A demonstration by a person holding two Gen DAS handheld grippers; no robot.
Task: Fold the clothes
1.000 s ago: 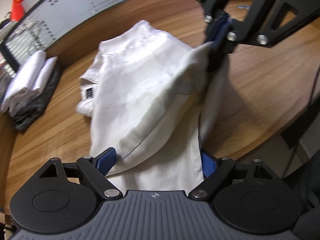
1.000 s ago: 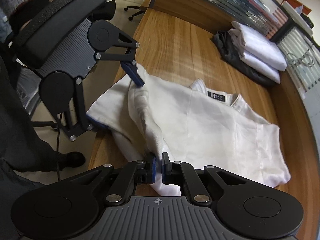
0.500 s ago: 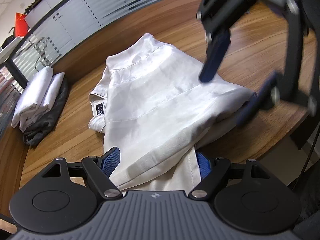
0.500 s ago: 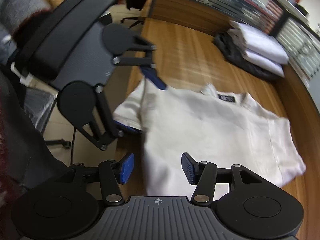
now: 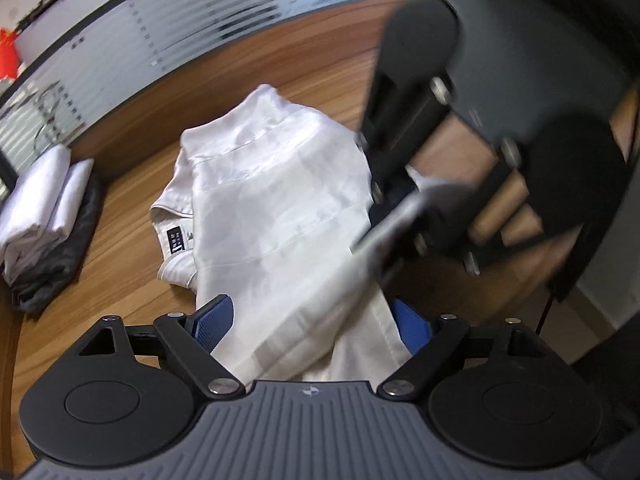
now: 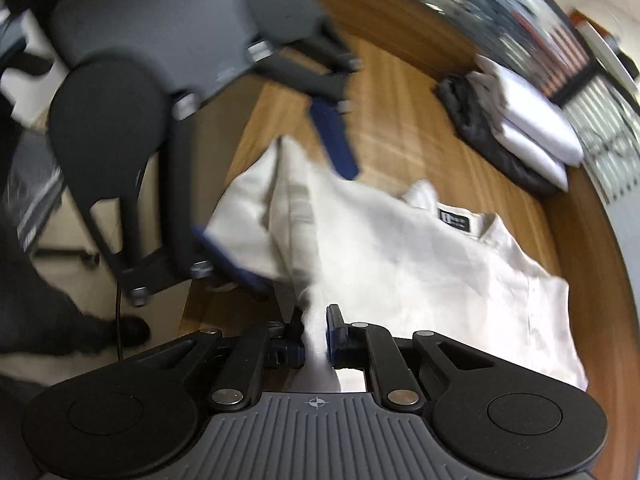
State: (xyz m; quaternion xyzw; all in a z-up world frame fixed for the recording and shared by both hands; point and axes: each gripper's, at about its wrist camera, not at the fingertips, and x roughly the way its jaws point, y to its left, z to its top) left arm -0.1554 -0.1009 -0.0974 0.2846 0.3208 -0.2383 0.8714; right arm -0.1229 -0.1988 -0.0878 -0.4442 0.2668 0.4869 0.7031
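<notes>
A white shirt (image 5: pixel 276 200) with a black neck label lies on the wooden table (image 5: pixel 132 252); it also shows in the right wrist view (image 6: pixel 420 248). My left gripper (image 5: pixel 308 320) is open, its blue pads either side of the shirt's near edge, cloth lying between them. My right gripper (image 6: pixel 314 340) is shut on a pinched fold of the shirt's edge. The right gripper appears blurred in the left wrist view (image 5: pixel 400 216), close above the shirt. The left gripper appears blurred in the right wrist view (image 6: pixel 280 200) at the shirt's corner.
A stack of folded white and dark clothes (image 5: pixel 44 208) sits at the table's far side, also in the right wrist view (image 6: pixel 520 128). The table's edge (image 6: pixel 200 300) drops to the floor near the grippers. A glass partition (image 5: pixel 160 40) runs behind the table.
My right gripper was shut on the shirt, opened half a second ago, and has now shut again on a fold at the shirt's edge. The left gripper stays open around the near edge.
</notes>
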